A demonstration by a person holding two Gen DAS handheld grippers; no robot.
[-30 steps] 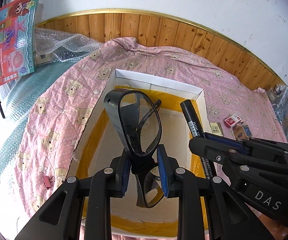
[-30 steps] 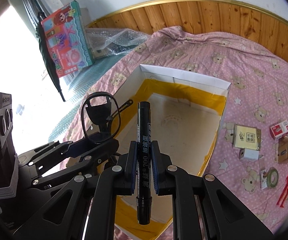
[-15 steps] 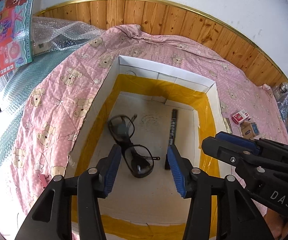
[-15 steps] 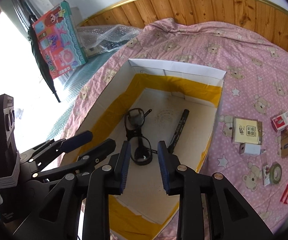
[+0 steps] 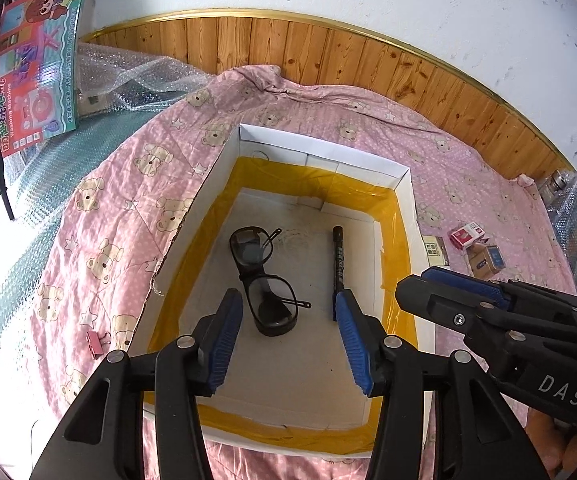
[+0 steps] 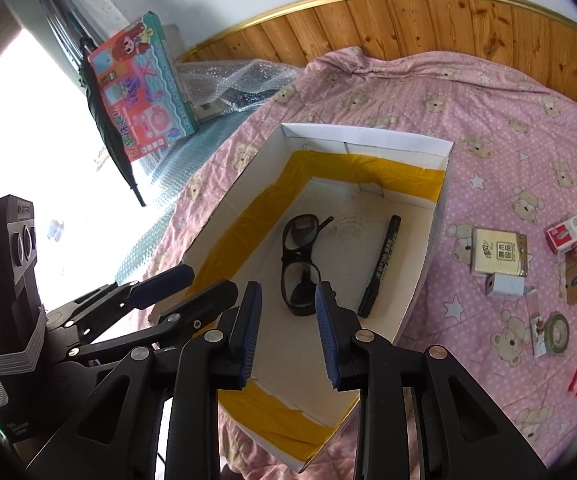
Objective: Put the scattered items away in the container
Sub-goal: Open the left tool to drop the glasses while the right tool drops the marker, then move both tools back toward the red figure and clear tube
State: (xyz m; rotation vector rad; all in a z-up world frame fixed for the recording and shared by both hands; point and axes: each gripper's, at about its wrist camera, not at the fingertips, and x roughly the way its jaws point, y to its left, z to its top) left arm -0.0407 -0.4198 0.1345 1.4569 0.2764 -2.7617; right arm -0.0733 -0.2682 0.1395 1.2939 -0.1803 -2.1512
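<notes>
Dropped since a second ago, glasses (image 5: 266,280) and marker (image 5: 338,264) lie in the box (image 5: 402,200) — both grippers (image 5: 288,340) (image 6: 288,332) gape empty — small items remain on the blanket (image 6: 508,160)

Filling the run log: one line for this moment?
left gripper open | right gripper open | glasses, marker in box | small items outside
</notes>
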